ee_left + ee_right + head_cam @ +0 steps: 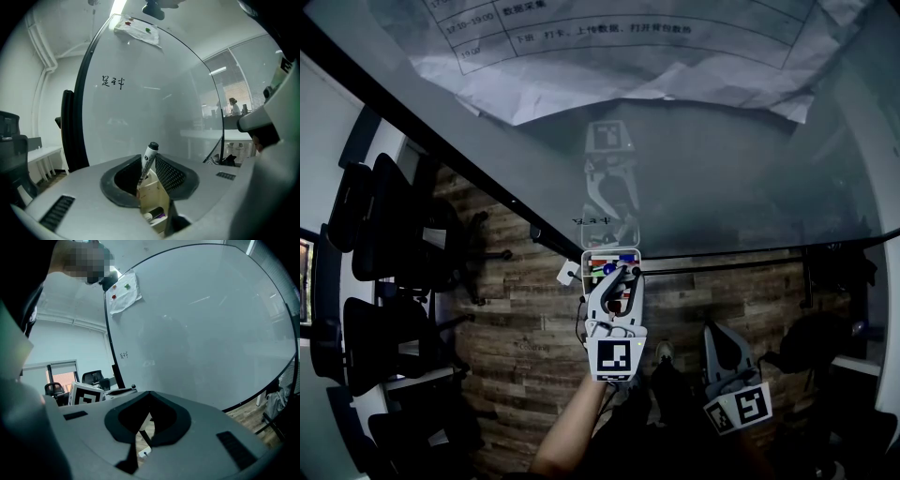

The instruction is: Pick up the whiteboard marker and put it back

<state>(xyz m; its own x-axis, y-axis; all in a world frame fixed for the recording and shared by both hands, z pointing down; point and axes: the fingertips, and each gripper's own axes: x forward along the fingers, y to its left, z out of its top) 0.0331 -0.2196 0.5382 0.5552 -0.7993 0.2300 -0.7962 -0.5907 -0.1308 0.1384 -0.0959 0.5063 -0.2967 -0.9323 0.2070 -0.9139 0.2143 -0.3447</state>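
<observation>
Our left hand-held gripper (148,156) pinches the black-capped whiteboard marker (151,151) between mesh-textured jaws. The marker stands tilted in a cream, box-shaped holder (152,192) by the glossy whiteboard (154,93), which bears small handwritten characters (113,83) we cannot read. A crumpled printed sheet (609,56) reads "数据采集". Our right hand-held gripper (149,397) is pressed together, empty.

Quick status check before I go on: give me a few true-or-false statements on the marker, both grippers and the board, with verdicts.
Between the jaws of the left gripper stands a whiteboard marker. True.
Its cap is red. False: it is black.
The right gripper carries a marker. False: its jaws meet at the tips, with nothing between them.
The marker stands over the holder box. True.
The whiteboard is blank. False: it bears handwriting.
</observation>
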